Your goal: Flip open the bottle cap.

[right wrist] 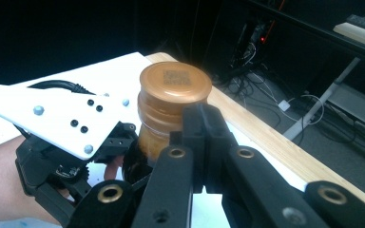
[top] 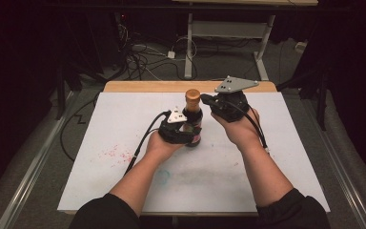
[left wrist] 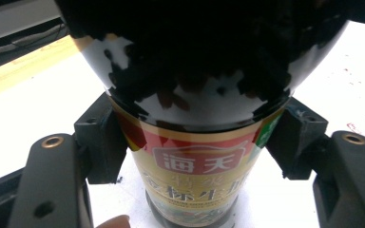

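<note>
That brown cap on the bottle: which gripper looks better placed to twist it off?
The right gripper, probably. It sits level with the brown cap, with its jaws shut just beside it. The left gripper is clamped around the bottle at its label, steadying it upright on the table.

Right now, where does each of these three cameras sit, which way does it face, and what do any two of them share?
High view: above the person's side, facing forward and down on the white table; both forearms, left claw, right claw.
Left gripper view: rides the left claw, looking along its jaws shut on the bottle.
Right gripper view: rides the right claw, shut, facing the bottle's brown cap; the left hand shows.
All three share the bottle.
</note>
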Demonstrator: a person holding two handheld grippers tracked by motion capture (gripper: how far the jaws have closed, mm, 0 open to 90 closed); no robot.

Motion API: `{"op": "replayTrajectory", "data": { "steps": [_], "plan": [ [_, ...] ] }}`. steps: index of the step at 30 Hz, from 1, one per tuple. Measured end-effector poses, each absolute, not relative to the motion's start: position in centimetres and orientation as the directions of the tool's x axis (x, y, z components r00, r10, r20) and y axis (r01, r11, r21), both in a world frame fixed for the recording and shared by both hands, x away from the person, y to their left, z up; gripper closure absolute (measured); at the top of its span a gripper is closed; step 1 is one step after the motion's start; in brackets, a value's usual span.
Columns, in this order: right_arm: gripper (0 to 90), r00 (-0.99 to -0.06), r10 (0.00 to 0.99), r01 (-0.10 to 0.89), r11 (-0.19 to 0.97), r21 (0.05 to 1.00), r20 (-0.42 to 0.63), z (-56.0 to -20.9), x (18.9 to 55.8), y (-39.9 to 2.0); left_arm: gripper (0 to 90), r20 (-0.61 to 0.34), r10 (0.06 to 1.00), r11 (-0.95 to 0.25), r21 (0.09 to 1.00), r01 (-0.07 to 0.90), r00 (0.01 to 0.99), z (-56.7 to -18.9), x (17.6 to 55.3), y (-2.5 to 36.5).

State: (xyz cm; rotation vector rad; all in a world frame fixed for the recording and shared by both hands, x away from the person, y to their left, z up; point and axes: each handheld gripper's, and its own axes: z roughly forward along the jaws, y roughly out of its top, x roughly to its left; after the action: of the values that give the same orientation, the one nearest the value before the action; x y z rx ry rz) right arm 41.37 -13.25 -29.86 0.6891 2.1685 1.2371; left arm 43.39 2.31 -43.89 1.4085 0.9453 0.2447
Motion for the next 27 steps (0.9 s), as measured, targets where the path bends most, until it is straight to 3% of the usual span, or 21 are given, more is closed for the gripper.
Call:
{"op": "replayTrajectory", "data": {
  "steps": [26, 27],
  "plan": [
    [90.0, -0.729, 0.65, 0.156, 0.462, 0.873, -0.214, -29.8, 40.9, -12.9, 29.7, -0.393, 0.676, 0.188, 0.91, 0.369, 0.624, -43.9, 43.5, 2.0],
    [90.0, -0.725, 0.656, 0.16, 0.459, 0.874, -0.211, -29.8, 41.0, -13.1, 29.7, -0.474, 0.667, 0.307, 0.878, 0.368, 0.574, -43.8, 43.4, 1.3]
  ]
}}
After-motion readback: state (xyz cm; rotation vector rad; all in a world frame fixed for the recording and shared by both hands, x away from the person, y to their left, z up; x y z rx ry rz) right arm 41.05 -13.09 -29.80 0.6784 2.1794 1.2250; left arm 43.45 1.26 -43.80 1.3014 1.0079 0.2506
